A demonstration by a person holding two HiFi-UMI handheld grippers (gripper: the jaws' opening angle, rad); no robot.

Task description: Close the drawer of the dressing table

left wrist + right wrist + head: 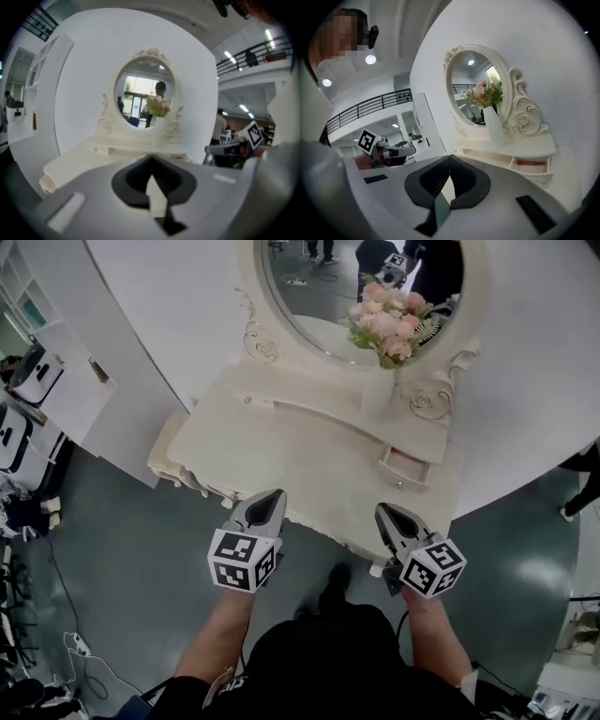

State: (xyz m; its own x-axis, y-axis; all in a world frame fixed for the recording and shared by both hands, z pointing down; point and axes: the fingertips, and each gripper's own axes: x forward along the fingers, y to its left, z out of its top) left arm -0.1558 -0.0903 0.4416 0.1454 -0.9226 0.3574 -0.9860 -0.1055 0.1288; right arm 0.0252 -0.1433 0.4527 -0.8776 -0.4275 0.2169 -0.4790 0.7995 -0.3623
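Note:
The cream dressing table (pixel 281 442) stands ahead of me against a white wall, under an oval mirror (pixel 319 296). Its small drawer (pixel 405 468) at the right end of the raised shelf is pulled out; in the right gripper view the drawer (pixel 530 165) shows something reddish inside. My left gripper (pixel 277 495) is shut and empty over the table's front edge. My right gripper (pixel 383 512) is also shut and empty, short of the drawer and just below it in the head view. In each gripper view the jaws meet at the tips: left gripper (pixel 151 158), right gripper (pixel 450 157).
A white vase of pink flowers (pixel 382 381) stands on the shelf just left of the drawer. White shelving with equipment (pixel 37 371) lines the left side. Cables (pixel 75 643) lie on the dark floor. Someone's leg (pixel 586 484) shows at the right edge.

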